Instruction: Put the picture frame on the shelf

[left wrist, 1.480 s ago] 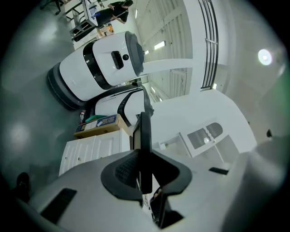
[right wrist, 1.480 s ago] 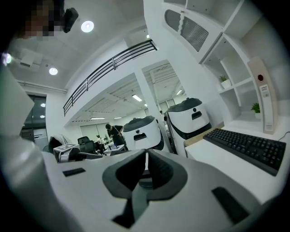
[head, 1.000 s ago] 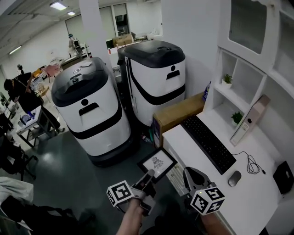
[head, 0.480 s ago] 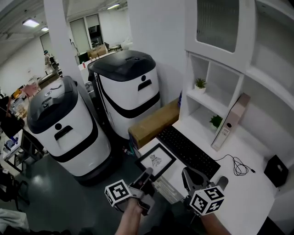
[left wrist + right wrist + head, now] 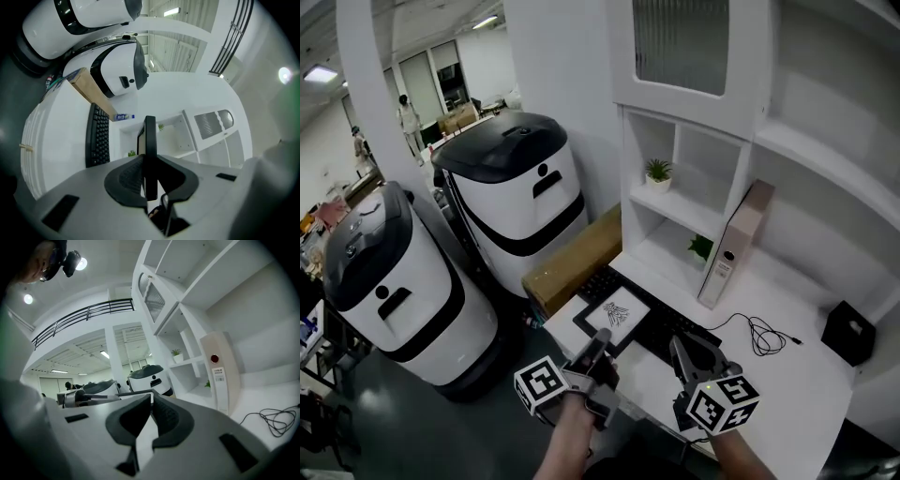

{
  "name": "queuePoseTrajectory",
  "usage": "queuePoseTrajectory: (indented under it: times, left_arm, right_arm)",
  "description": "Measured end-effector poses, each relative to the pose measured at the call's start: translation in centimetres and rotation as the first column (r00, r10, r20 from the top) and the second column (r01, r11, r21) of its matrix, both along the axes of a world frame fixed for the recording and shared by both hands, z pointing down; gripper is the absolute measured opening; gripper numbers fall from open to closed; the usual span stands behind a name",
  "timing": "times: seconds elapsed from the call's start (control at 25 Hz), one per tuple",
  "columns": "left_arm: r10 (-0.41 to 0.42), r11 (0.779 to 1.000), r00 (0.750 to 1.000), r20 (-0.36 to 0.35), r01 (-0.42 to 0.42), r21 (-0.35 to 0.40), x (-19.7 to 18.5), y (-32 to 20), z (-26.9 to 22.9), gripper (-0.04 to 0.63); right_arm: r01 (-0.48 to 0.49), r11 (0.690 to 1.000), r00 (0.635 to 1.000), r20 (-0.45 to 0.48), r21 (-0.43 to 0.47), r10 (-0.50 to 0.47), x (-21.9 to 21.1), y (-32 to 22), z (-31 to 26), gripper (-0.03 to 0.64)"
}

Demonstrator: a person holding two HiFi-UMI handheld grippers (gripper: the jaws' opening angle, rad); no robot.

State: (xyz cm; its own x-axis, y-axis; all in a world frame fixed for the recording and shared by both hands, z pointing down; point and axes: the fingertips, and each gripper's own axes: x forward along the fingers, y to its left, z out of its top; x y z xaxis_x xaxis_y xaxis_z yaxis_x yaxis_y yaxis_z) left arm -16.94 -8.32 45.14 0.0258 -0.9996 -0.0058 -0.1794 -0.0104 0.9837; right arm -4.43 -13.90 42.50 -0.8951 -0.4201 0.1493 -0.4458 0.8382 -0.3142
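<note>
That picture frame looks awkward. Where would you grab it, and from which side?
Grip the picture frame by its thin black border at the near edge, coming from the person's side, as the left gripper does. It is flat, so only an edge fits between jaws, and the far end is free for the shelf.

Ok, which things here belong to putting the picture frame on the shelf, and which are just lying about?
Part of the job:
black picture frame, clamped in the jaws of the left gripper
white shelf unit

Just lying about:
black keyboard
tall beige file box
small green potted plant
brown cardboard box
white-and-black machine
</note>
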Motion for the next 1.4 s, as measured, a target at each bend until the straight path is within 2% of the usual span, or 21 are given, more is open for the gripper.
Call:
queuePoseTrajectory:
  times: [0.28,0.4,0.8,1.4]
  left_arm:
    - [0.075,0.997,0.997,0.002,-0.075,0.034,1.4,-5.8,-1.9,0.066]
    - [0.106,0.993,0.994,0.016,-0.107,0.047,1.2,-8.0,-2.7,0.066]
    - [0.184,0.978,0.983,0.0,-0.183,0.097,-0.8,-12.6,-5.8,0.066]
    - [0.229,0.96,0.974,-0.004,-0.225,0.167,-2.0,-17.7,-9.2,0.066]
  right_arm:
    - [-0.091,0.996,0.996,-0.007,0.014,0.091,1.6,-2.9,0.3,0.003]
    - [-0.128,0.992,0.992,-0.008,0.014,0.128,1.6,-3.7,0.2,0.003]
    - [-0.249,0.968,0.968,0.001,0.018,0.249,0.7,-5.9,-1.0,0.003]
    - [-0.381,0.924,0.925,0.019,0.036,0.381,0.9,-7.7,-2.8,0.002]
